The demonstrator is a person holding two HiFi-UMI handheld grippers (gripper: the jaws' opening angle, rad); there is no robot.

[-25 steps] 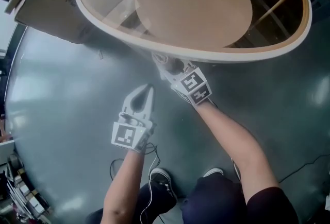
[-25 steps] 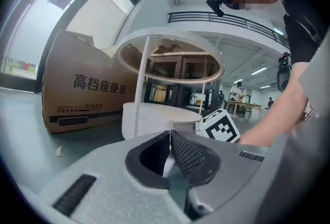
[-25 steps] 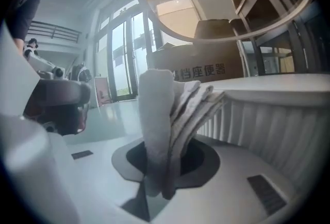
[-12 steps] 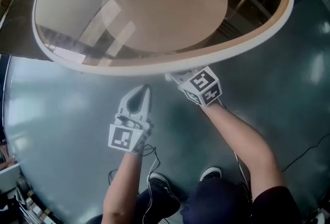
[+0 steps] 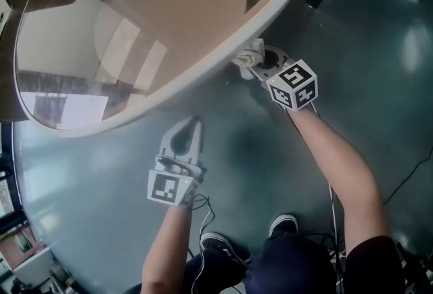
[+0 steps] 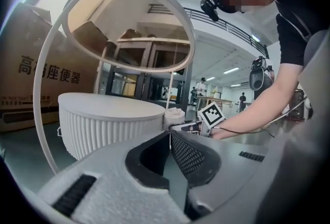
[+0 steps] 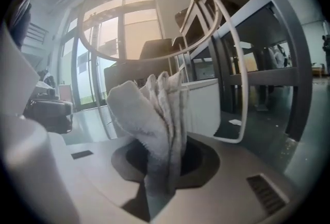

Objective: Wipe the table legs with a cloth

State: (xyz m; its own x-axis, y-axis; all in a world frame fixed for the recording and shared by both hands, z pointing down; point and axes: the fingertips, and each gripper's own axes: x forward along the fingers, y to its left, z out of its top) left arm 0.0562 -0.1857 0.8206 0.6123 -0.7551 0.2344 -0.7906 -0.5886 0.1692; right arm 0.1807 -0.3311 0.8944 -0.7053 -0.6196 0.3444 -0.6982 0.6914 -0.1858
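Note:
The round glass-topped table has a white rim (image 5: 203, 80) and a ribbed white drum base (image 6: 108, 120). Its legs are thin white curved tubes (image 6: 44, 94), and one tube (image 7: 240, 79) shows in the right gripper view too. My right gripper (image 5: 256, 64) is shut on a folded white cloth (image 5: 249, 53) just below the rim, and the cloth (image 7: 152, 109) stands up between the jaws. Lower down over the floor, my left gripper (image 5: 195, 125) is shut and holds nothing, its tips (image 6: 169, 133) touching and pointed toward the drum base.
A dark green glossy floor (image 5: 101, 178) lies all around. A brown cardboard box (image 6: 28, 79) stands behind the table. Cables (image 5: 413, 174) trail on the floor at the right. The person's shoes (image 5: 218, 242) are at the bottom.
My right gripper has carried the cloth up and to the right along the table rim. The left gripper has hardly moved. The head view has swung, so the table sits further left.

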